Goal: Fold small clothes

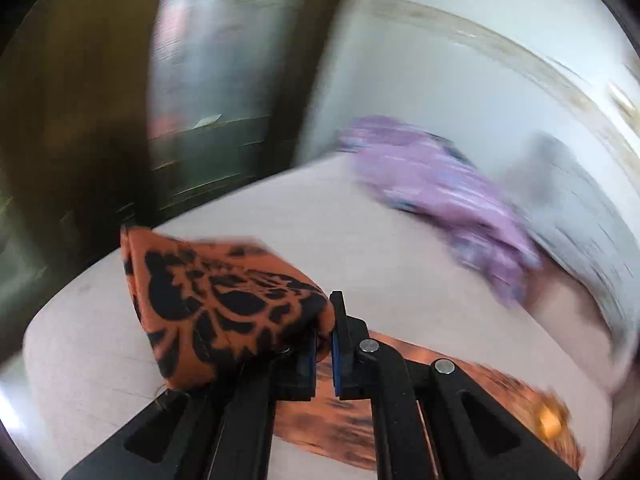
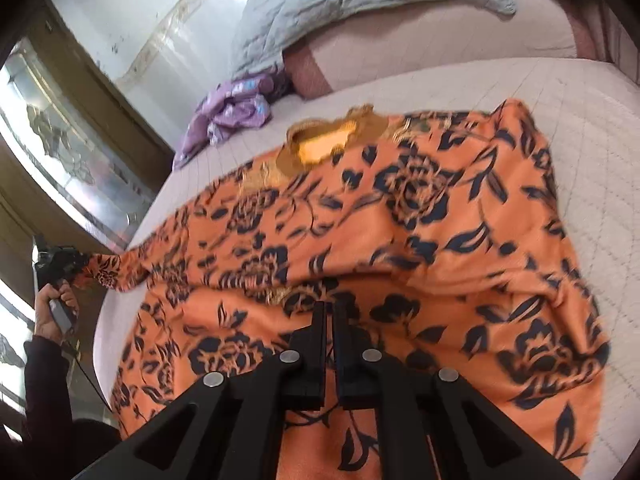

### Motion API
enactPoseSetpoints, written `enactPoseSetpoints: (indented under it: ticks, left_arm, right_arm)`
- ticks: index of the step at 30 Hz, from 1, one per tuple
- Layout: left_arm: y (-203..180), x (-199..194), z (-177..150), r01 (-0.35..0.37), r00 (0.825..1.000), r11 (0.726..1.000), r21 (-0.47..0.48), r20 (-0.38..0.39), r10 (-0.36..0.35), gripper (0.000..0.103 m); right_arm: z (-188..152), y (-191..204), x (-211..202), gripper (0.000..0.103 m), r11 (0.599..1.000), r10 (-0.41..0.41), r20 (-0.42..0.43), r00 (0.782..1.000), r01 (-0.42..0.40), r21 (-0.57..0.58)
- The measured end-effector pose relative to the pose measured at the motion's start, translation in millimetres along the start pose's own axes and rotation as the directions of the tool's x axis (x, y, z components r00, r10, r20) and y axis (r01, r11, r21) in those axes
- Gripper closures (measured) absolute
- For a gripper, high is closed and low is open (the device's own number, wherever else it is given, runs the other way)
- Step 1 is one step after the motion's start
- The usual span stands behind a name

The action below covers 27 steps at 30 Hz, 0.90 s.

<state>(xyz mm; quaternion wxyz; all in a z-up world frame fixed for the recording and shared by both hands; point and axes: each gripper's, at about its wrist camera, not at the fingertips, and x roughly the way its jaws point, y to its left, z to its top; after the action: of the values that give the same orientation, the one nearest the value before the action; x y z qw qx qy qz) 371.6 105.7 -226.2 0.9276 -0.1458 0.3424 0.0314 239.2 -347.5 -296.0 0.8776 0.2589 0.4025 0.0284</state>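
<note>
An orange garment with a black flower print (image 2: 400,224) lies spread on the bed, its gold-trimmed neck (image 2: 332,144) toward the far side. My left gripper (image 1: 326,320) is shut on the end of its sleeve (image 1: 224,304) and holds it off the bed's left edge; it also shows far left in the right wrist view (image 2: 66,264). My right gripper (image 2: 330,308) is shut, its tips on a raised fold of the garment near the lower hem; whether cloth is pinched between them does not show.
A crumpled purple garment (image 2: 232,112) lies at the far left corner of the pale quilted bed (image 2: 580,128). A grey quilt (image 2: 344,4) and a pink pillow (image 2: 440,40) lie beyond. A wooden cabinet with glass (image 2: 72,128) stands left of the bed.
</note>
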Motion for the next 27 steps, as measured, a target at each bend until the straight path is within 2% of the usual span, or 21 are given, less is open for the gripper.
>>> enactPoseSetpoints:
  ticks: [1, 3, 4, 7, 9, 10, 11, 12, 13, 14, 15, 16, 18, 20, 21, 22, 23, 24, 25, 26, 27]
  left_arm:
    - [-21, -4, -5, 0.029, 1.000, 0.998, 0.051, 0.000, -0.029, 0.098]
    - [-79, -14, -22, 0.104, 0.995, 0.978, 0.183, -0.013, -0.103, 0.098]
    - [-107, -19, -33, 0.145, 0.989, 0.960, 0.241, -0.030, -0.142, 0.098]
    - [-187, -32, -77, 0.288, 0.958, 0.880, 0.377, -0.126, -0.259, 0.098]
    - [-236, -37, -118, 0.379, 0.924, 0.809, 0.449, -0.226, -0.308, 0.097]
    - [-251, -35, -131, 0.410, 0.910, 0.782, 0.469, -0.269, -0.316, 0.097]
    - [-265, -31, -148, 0.456, 0.886, 0.748, 0.483, -0.332, -0.325, 0.095]
    - [-278, -28, -164, 0.511, 0.849, 0.710, 0.485, -0.415, -0.327, 0.088]
    - [-286, -25, -175, 0.553, 0.814, 0.687, 0.471, -0.483, -0.323, 0.086]
    - [-290, -25, -181, 0.577, 0.790, 0.679, 0.454, -0.522, -0.322, 0.080]
    - [-290, -27, -182, 0.588, 0.780, 0.679, 0.440, -0.531, -0.331, 0.073]
    - [-288, -32, -176, 0.596, 0.778, 0.679, 0.428, -0.517, -0.357, 0.067]
    - [-277, -39, -156, 0.605, 0.781, 0.686, 0.405, -0.467, -0.414, 0.037]
    - [-261, -50, -136, 0.590, 0.802, 0.702, 0.399, -0.393, -0.450, 0.030]
    - [-254, -53, -124, 0.561, 0.825, 0.720, 0.409, -0.350, -0.443, 0.030]
    - [-245, -53, -113, 0.524, 0.850, 0.743, 0.417, -0.314, -0.423, 0.029]
    - [-236, -53, -104, 0.478, 0.877, 0.768, 0.426, -0.278, -0.392, 0.029]
    - [-227, -49, -97, 0.419, 0.907, 0.796, 0.437, -0.245, -0.343, 0.029]
    - [-219, -44, -92, 0.362, 0.931, 0.817, 0.448, -0.222, -0.291, 0.029]
    - [-207, -37, -88, 0.296, 0.953, 0.840, 0.455, -0.195, -0.230, 0.029]
    - [-193, -30, -86, 0.245, 0.968, 0.856, 0.455, -0.168, -0.187, 0.029]
  right_arm:
    - [3, -4, -4, 0.098, 1.000, 0.004, 0.016, 1.000, -0.004, 0.016]
    - [9, -12, -13, 0.098, 0.999, 0.016, 0.047, 0.999, -0.018, 0.050]
    - [12, -14, -17, 0.098, 0.998, 0.021, 0.061, 0.998, -0.025, 0.062]
    - [22, -22, -34, 0.098, 0.995, 0.036, 0.117, 0.992, -0.047, 0.089]
    - [29, -29, -50, 0.098, 0.990, 0.062, 0.177, 0.982, -0.083, 0.114]
    - [32, -32, -57, 0.098, 0.987, 0.071, 0.204, 0.976, -0.098, 0.124]
    - [34, -34, -64, 0.098, 0.986, 0.075, 0.229, 0.970, -0.108, 0.131]
    - [36, -37, -70, 0.098, 0.984, 0.076, 0.255, 0.964, -0.113, 0.135]
    - [38, -41, -78, 0.098, 0.984, 0.076, 0.284, 0.956, -0.118, 0.135]
    - [39, -44, -83, 0.098, 0.983, 0.073, 0.300, 0.951, -0.118, 0.137]
    - [41, -46, -87, 0.098, 0.983, 0.066, 0.312, 0.948, -0.116, 0.143]
    - [43, -48, -91, 0.098, 0.981, 0.059, 0.319, 0.946, -0.114, 0.155]
    - [45, -50, -92, 0.097, 0.978, 0.058, 0.308, 0.949, -0.116, 0.172]
    - [47, -49, -89, 0.091, 0.977, 0.049, 0.298, 0.953, -0.108, 0.186]
    - [47, -46, -86, 0.068, 0.977, 0.055, 0.294, 0.954, -0.112, 0.182]
    - [44, -44, -86, 0.024, 0.977, 0.062, 0.296, 0.953, -0.119, 0.179]
    - [41, -42, -86, 0.009, 0.977, 0.065, 0.313, 0.948, -0.125, 0.175]
    - [36, -40, -91, 0.002, 0.978, 0.066, 0.358, 0.931, -0.132, 0.162]
    - [32, -35, -92, 0.002, 0.982, 0.087, 0.376, 0.922, -0.144, 0.125]
    - [33, -31, -89, 0.002, 0.983, 0.112, 0.354, 0.928, -0.156, 0.097]
    - [35, -27, -85, 0.003, 0.983, 0.133, 0.319, 0.938, -0.167, 0.082]
